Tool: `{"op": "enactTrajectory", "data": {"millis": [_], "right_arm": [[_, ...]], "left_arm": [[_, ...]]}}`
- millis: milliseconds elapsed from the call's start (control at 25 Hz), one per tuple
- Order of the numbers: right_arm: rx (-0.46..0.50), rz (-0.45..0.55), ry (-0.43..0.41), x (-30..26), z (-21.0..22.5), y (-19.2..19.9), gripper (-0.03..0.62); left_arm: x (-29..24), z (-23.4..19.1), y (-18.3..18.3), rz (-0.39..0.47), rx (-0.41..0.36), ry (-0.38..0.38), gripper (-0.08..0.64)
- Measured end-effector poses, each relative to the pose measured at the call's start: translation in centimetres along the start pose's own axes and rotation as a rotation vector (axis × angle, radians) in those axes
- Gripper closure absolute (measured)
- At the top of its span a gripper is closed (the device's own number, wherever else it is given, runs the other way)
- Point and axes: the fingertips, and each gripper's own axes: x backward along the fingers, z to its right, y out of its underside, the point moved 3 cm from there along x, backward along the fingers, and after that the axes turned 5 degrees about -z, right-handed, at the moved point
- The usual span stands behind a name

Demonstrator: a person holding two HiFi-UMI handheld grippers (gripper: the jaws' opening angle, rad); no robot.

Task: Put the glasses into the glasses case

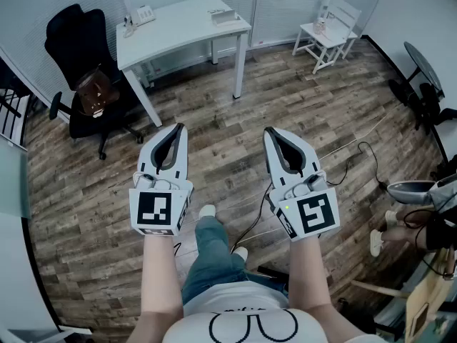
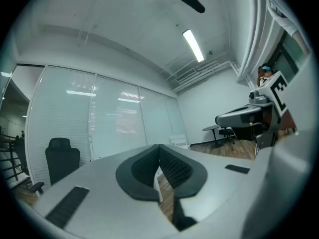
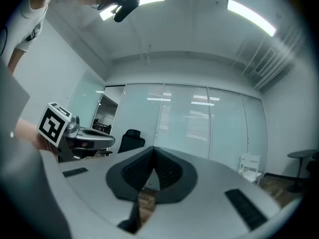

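Note:
I hold both grippers level in front of me, above the wooden floor. In the head view my left gripper [image 1: 178, 127] is shut with nothing between its fingers, and my right gripper [image 1: 270, 131] is shut and empty too. Each gripper view shows its own dark pads meeting at the tip, the left gripper [image 2: 159, 147] and the right gripper [image 3: 153, 149]. A white table [image 1: 187, 31] stands ahead, well beyond both grippers. A pale flat box [image 1: 223, 13] and a small white object [image 1: 143, 14] lie on it. They are too small to tell whether they are the glasses or the case.
A black office chair [image 1: 78, 41] with a brown bag [image 1: 95, 91] on it stands at the left. A small white chair [image 1: 330, 31] is at the back right. Cables [image 1: 343, 152] run over the floor on the right, by a stand [image 1: 421, 95].

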Motion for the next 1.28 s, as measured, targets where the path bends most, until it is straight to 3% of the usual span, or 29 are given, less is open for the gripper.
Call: {"op": "enactTrajectory", "data": {"millis": [400,1000,1280], "right_arm": [[0.018,-0.013,0.008,-3.5,2.1,-0.1,0.583],[0.032,-0.039,0.086,-22.0,6.7,0.3,0.582],[0.052,-0.047,0.113,-27.0,8.2,0.5,0.582]], "left_arm": [[-4.3,-1.9,-0.1,0.009,0.009,0.02,0.543],[-20.8,-13.8,1.0,0.044,0.016,0.106,0.543],[-25.4,-17.2,1.4,0.057,0.025,0.126,0.543]]}}
